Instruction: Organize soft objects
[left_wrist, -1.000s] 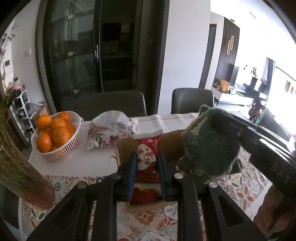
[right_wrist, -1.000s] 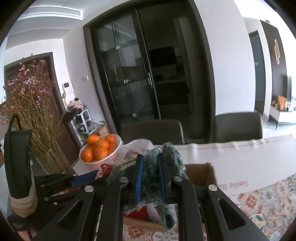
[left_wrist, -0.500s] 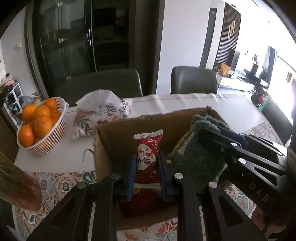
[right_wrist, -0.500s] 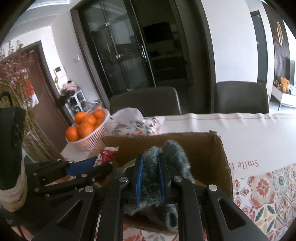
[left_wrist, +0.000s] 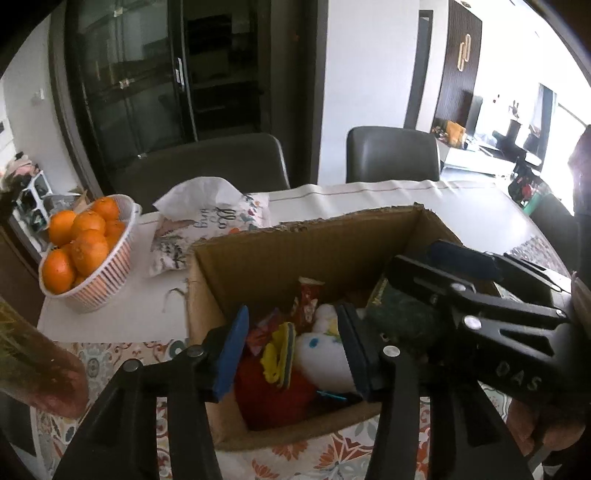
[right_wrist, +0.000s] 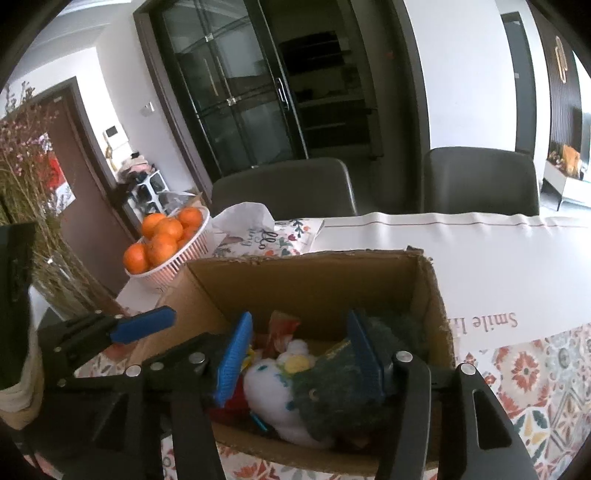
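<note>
An open cardboard box (left_wrist: 280, 254) (right_wrist: 306, 280) sits on the table. Inside lie a red snack packet (left_wrist: 308, 302) (right_wrist: 280, 326), a white plush toy (left_wrist: 321, 354) (right_wrist: 269, 384), a red soft item (left_wrist: 269, 391) and a dark green knitted toy (left_wrist: 402, 321) (right_wrist: 340, 384). My left gripper (left_wrist: 291, 350) is open and empty over the box's near left part. My right gripper (right_wrist: 301, 354) is open over the box, and the green knitted toy rests under its right finger. The right gripper also shows in the left wrist view (left_wrist: 472, 295), the left in the right wrist view (right_wrist: 110, 328).
A white basket of oranges (left_wrist: 79, 251) (right_wrist: 166, 243) and a floral tissue pack (left_wrist: 207, 225) (right_wrist: 266, 236) stand left of and behind the box. Dried flowers in a vase (right_wrist: 40, 236) stand at the far left. Two dark chairs (left_wrist: 391, 153) are behind the table.
Both grippers moved down over the box and opened. The red snack packet and the green knitted toy were let go and now lie in the box.
</note>
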